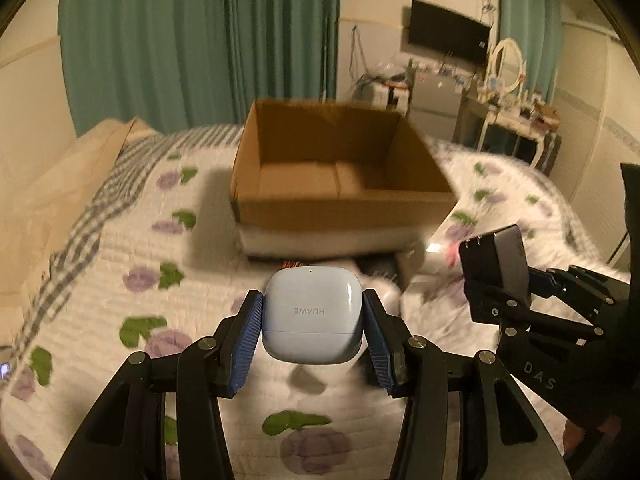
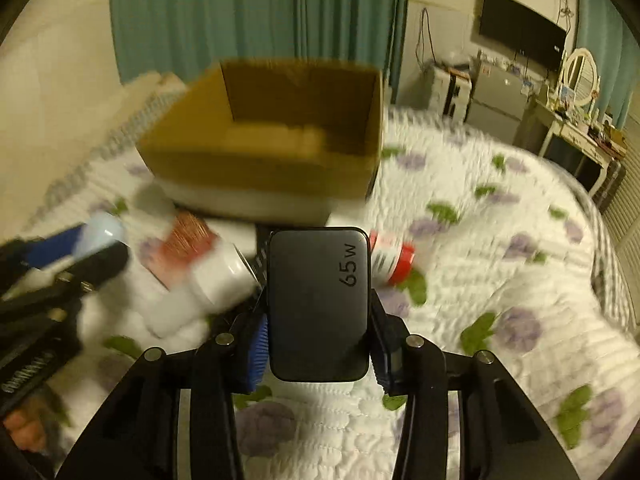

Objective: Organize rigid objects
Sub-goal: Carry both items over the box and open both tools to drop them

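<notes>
My left gripper [image 1: 313, 316] is shut on a pale blue earbud case [image 1: 312, 316], held above the quilt. In the right wrist view my right gripper [image 2: 318, 312] is shut on a dark grey charger block [image 2: 318, 304] marked 65 W, its blue pads pressing both sides. That charger [image 1: 510, 264] also shows at the right of the left wrist view, in the right gripper [image 1: 496, 272]. The left gripper [image 2: 76, 248] with the blue case [image 2: 102, 234] appears at the left of the right wrist view. An open cardboard box [image 1: 340, 204] [image 2: 256, 168] sits on the bed ahead of both, nothing visible inside.
A white can with a red label [image 2: 200, 264] and a small red-capped bottle [image 2: 390, 258] lie on the flowered quilt [image 2: 500, 280] in front of the box. A white slab [image 1: 320, 240] lies under the box. Pillows [image 1: 60, 184] at left; dresser [image 1: 516, 128] far right.
</notes>
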### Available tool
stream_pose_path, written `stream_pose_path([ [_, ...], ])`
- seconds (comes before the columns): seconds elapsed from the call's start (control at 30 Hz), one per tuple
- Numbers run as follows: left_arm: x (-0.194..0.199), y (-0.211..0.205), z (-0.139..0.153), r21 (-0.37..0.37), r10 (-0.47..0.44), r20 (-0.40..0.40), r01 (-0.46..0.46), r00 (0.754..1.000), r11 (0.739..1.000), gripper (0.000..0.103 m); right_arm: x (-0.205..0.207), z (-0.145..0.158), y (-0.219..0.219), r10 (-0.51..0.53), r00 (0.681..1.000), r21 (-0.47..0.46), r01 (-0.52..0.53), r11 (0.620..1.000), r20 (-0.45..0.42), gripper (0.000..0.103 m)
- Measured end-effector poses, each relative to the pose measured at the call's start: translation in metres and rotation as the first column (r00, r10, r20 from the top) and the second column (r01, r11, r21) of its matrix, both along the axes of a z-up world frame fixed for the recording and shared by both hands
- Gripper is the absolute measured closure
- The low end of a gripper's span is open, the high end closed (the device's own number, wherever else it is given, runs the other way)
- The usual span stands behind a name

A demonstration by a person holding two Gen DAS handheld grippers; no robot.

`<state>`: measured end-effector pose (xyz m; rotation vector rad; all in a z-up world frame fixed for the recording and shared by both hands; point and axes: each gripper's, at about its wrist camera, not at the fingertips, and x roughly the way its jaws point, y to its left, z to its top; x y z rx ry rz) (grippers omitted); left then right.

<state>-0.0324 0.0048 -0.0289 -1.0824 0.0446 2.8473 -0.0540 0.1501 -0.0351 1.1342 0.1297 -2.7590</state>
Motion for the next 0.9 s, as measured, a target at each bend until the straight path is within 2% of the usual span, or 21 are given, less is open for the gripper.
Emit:
stream_pose_path([
  [0.2, -0.018, 0.006, 0.056, -0.011, -0.030, -0.103, 0.029, 0.994, 1.000, 0.053, -0.016, 0.063, 0.001, 0.050, 0.994, -0.007, -0.051, 0.999, -0.095, 0.062],
  [0.33, -0.053, 0.010, 0.075, -0.031, -0.030, -0.141, 0.026, 0.990, 0.999, 0.053, -0.052, 0.094, 0.005, 0.070, 0.989, -0.021, -0.073, 0.997, -0.127, 0.062],
  [0.43, -0.085, 0.013, 0.076, -0.052, -0.027, -0.146, 0.019, 0.989, 0.998, 0.053, -0.088, 0.104, 0.006, 0.072, 0.989, -0.041, -0.078, 0.996, -0.129, 0.062],
  [0.6, -0.137, 0.015, 0.061, -0.070, -0.012, -0.120, 0.004, 0.993, 0.998, 0.053, -0.144, 0.089, -0.004, 0.074, 0.993, -0.048, -0.079, 0.996, -0.097, 0.062],
  [0.73, -0.160, 0.019, 0.041, -0.095, -0.015, -0.095, 0.006, 0.995, 0.995, 0.053, -0.186, 0.051, -0.018, 0.079, 0.997, -0.053, -0.080, 0.995, -0.018, 0.062],
  [0.9, -0.174, 0.019, 0.016, -0.119, -0.011, -0.058, 0.004, 0.998, 0.993, 0.053, -0.205, 0.009, -0.024, 0.087, 0.995, -0.026, -0.086, 0.996, 0.045, 0.062],
])
